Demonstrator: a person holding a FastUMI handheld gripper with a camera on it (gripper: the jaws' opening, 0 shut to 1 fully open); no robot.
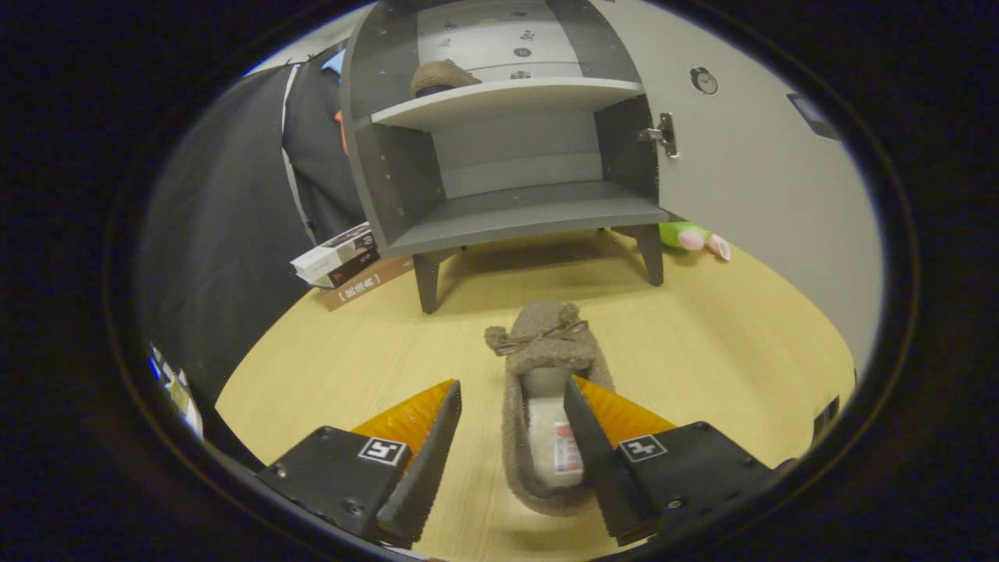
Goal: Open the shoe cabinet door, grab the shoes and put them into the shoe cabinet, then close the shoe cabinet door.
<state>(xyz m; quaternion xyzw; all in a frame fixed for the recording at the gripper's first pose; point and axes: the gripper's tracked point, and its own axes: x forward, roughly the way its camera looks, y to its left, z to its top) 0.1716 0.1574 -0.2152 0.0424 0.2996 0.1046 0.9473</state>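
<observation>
Slipper straddled at its left wall by spread, unclenched gripper; thin fuzzy wall could be pinched loosely and dropped before cabinet

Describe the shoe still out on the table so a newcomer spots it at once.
Start at the open cabinet. On the table before it lies a fuzzy slipper with a bow, between the open claw's fingers. Its twin already sits on the top shelf.

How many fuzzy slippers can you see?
2. One slipper sits on the cabinet's upper shelf. The other slipper lies on the floor between the open gripper's fingers. More may be hidden.
</observation>
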